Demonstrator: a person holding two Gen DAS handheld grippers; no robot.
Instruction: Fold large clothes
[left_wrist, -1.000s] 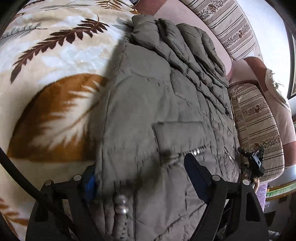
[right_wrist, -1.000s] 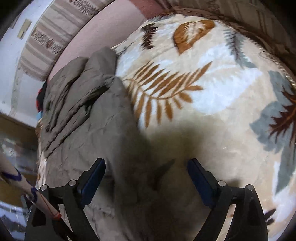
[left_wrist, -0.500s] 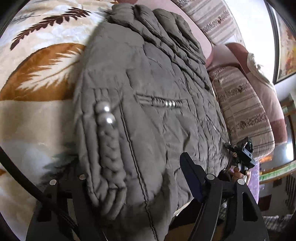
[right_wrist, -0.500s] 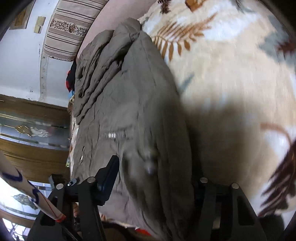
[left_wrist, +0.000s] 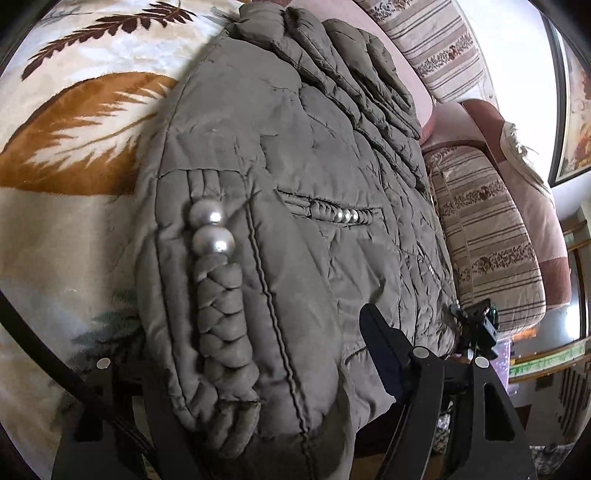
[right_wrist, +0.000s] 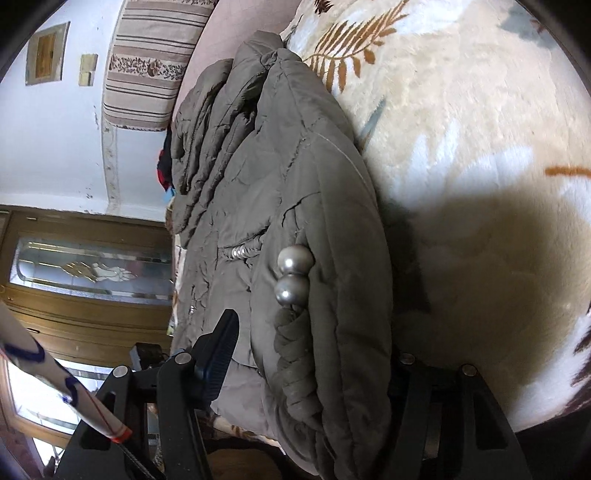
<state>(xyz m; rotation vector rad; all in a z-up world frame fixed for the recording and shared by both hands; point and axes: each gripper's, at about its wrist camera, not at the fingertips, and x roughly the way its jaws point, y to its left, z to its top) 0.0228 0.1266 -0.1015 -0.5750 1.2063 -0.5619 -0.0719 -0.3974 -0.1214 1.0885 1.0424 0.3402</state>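
No writing, label, brand name, number or sign can be read in either view.

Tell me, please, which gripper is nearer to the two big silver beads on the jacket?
Right. The right gripper straddles the jacket's folded edge just below the beads. The left gripper straddles the same edge, but its visible finger is further off.
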